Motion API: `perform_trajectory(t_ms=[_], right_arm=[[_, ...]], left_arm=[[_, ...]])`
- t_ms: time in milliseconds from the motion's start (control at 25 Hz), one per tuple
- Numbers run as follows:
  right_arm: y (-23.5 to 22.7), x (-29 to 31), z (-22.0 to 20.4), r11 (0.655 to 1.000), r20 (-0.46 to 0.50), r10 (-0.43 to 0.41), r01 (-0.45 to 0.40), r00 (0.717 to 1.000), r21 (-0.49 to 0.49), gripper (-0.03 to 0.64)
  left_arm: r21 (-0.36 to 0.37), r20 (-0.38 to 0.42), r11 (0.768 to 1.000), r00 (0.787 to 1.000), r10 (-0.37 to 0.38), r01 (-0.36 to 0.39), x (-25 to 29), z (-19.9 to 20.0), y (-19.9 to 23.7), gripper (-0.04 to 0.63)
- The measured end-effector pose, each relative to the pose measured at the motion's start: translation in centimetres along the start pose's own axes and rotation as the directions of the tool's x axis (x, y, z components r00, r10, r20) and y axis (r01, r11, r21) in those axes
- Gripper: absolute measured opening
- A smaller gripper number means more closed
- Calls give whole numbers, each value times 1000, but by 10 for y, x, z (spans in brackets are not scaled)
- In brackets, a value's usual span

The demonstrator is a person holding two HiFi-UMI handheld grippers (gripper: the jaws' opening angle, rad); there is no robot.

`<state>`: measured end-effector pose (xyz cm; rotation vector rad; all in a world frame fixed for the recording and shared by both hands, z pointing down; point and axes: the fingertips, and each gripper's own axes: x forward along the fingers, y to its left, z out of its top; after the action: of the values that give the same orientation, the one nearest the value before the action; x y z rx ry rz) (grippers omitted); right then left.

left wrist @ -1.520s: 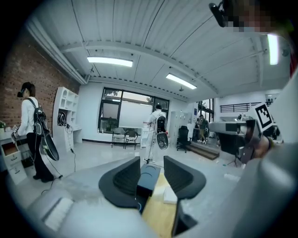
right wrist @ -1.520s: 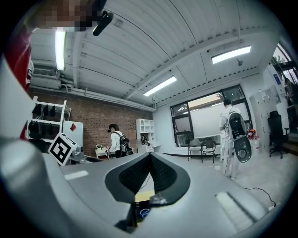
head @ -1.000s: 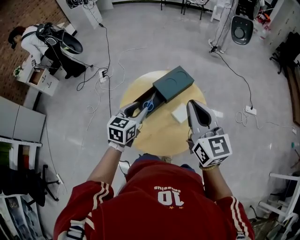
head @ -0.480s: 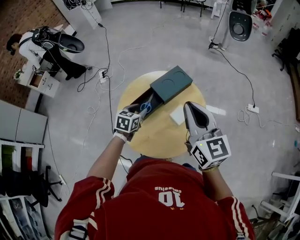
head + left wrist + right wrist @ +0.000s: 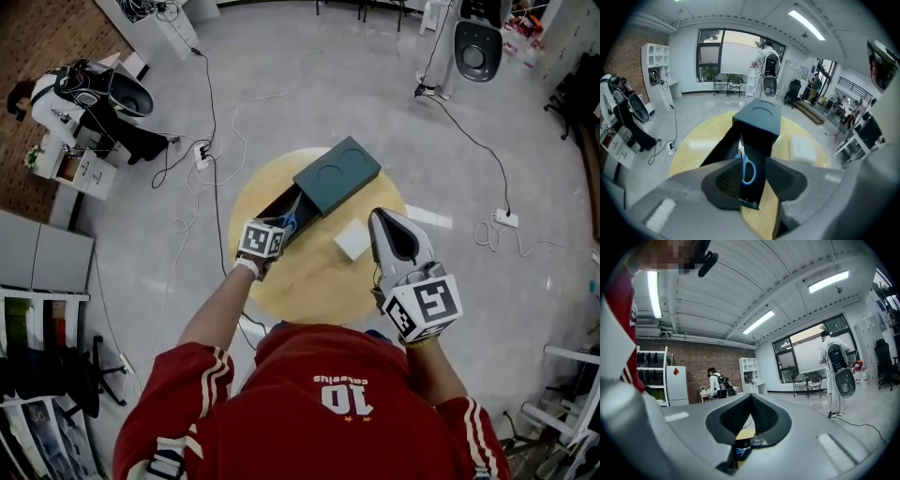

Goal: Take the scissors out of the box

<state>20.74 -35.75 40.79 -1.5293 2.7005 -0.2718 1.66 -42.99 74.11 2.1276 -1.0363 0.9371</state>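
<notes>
Jaws of the right gripper [image 5: 385, 225] meet, holding nothing, over the round table [image 5: 314, 277]. Left gripper [image 5: 754, 179] jaws stand apart around the blue-handled scissors [image 5: 748, 168], which lie in the dark box's [image 5: 760, 118] slid-out tray.

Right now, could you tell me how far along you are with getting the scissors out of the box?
Done: the box is slid open, its tray exposed. In hand: the left gripper sits over the tray, jaws apart either side of the blue handle of the scissors, not closed on it. Left: grip them and lift them out. The right gripper is shut and empty, away from the box.
</notes>
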Motion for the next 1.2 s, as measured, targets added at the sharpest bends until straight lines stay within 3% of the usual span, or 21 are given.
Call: perform_trajectory(t_ms=[320,720,1200], right_arm=[[-22,4,-9,999,-21,-9,9,1000,31,-2],[-38,3,-13,999,-26,-13,14,1000,53,-2],[-41,0,-21,997,-34,-30,32,999,69,-2]], left_arm=[[15,-138,999,990,35,-33,36,-16,21,158],[-5,-296,1000,955,23,-26,66,-38,28,160],[-66,-324,996,946,29,-53,74,-41,35,141]])
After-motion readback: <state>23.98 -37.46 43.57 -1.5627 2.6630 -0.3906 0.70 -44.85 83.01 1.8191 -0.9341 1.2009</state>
